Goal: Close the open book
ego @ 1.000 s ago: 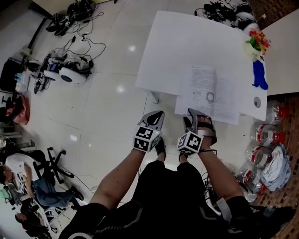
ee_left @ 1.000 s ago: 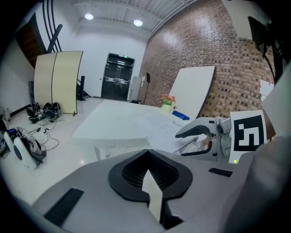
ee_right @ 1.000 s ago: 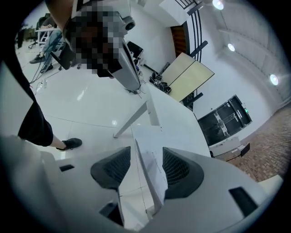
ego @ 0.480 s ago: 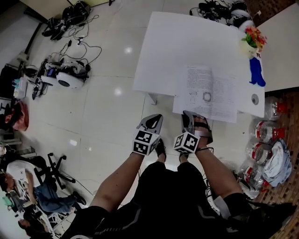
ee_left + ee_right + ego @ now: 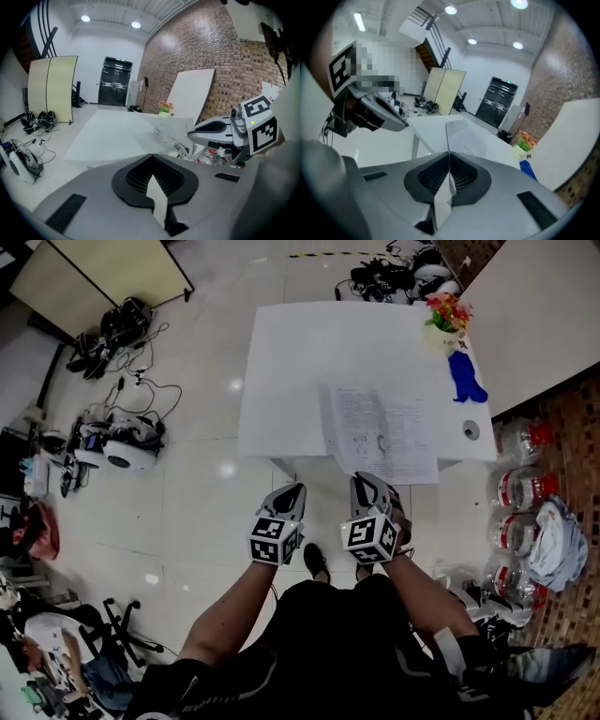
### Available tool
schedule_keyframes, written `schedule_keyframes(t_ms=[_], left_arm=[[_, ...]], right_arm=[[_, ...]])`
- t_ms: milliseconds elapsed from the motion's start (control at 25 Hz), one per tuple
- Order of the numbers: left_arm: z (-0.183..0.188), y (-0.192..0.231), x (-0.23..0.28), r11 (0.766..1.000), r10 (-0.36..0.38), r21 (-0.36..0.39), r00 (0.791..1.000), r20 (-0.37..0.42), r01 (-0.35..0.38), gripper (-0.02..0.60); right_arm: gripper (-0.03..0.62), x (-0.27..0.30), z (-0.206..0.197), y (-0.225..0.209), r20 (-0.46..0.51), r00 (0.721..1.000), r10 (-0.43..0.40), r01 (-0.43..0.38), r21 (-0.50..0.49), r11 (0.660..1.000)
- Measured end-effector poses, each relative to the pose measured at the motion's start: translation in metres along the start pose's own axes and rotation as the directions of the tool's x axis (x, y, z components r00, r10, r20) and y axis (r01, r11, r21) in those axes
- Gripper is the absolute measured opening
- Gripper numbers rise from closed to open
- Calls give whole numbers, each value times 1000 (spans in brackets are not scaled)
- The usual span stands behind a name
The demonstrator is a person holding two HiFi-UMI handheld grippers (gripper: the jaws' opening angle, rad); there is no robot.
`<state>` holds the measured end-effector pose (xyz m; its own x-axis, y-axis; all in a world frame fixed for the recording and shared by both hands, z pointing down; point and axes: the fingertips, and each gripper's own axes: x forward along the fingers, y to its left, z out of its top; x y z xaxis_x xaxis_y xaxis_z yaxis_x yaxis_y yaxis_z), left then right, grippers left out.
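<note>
Near edge of book was hidden behind right gripper in its own view. Its jaws had just been closing and were pressed together, no page visible between. Left gripper clenched, empty, short of table. Book lay open, flat, at white table's front edge. Flowers at far corner. Glossy tile floor, cables, brick wall.

Left tongs apparently pressed together, open book on white table beyond
</note>
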<state>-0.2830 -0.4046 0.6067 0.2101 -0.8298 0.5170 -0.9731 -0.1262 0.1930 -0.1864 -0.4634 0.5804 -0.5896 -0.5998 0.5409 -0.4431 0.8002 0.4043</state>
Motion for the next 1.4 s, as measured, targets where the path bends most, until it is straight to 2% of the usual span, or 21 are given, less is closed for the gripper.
schedule_keyframes(t_ms=[120, 200, 280, 400, 520, 560, 600, 680, 840, 960, 1000, 1080, 1200, 1280, 1400], left_arm=[[10, -23, 10, 998, -50, 32, 999, -5, 50, -5], [16, -36, 18, 996, -72, 45, 997, -12, 73, -6], [22, -47, 26, 995, -86, 39, 996, -16, 87, -6], [26, -62, 34, 994, -97, 47, 995, -27, 98, -5], [28, -76, 42, 991, -109, 70, 993, -44, 112, -6], [30, -80, 44, 990, -112, 77, 993, -47, 115, -6], [31, -83, 46, 990, -114, 83, 992, -49, 118, -6], [31, -88, 48, 989, -118, 87, 992, -51, 122, -6], [31, -90, 53, 992, -106, 67, 993, -52, 110, -6], [34, -94, 56, 991, -107, 74, 993, -50, 111, -6], [35, -96, 56, 990, -111, 82, 992, -51, 115, -6], [36, -98, 56, 988, -121, 93, 991, -50, 126, -6], [46, -95, 53, 990, -116, 84, 993, -24, 117, -5], [59, -88, 44, 994, -88, 58, 996, 14, 87, -6], [87, -90, 31, 996, -77, 50, 993, 91, 73, -6]], right_arm=[[11, -19, -7, -29, 23, 999, -46, 42, 170, 984], [11, -28, -19, -47, 33, 998, -57, 43, 325, 945], [11, -35, -37, -67, 41, 997, -61, 33, 490, 871], [9, -42, -71, -94, 21, 996, -87, 54, 634, 772], [11, -42, -117, -115, -41, 994, -100, 95, 778, 621], [11, -40, -131, -120, -56, 994, -95, 101, 807, 581], [11, -37, -143, -123, -68, 994, -87, 105, 824, 556], [11, -31, -164, -123, -91, 993, -68, 114, 840, 531], [30, -21, -191, -124, -138, 990, -40, 139, 851, 507], [94, -20, -209, -127, -186, 982, -31, 180, 876, 448], [95, -21, -214, -126, -204, 979, -28, 195, 879, 435], [95, -26, -225, -125, -241, 970, -25, 227, 867, 443], [95, -39, -240, -132, -301, 953, -44, 283, 824, 491], [95, -45, -238, -137, -279, 959, -40, 258, 811, 526], [95, -60, -211, -155, -182, 982, -48, 175, 787, 591]])
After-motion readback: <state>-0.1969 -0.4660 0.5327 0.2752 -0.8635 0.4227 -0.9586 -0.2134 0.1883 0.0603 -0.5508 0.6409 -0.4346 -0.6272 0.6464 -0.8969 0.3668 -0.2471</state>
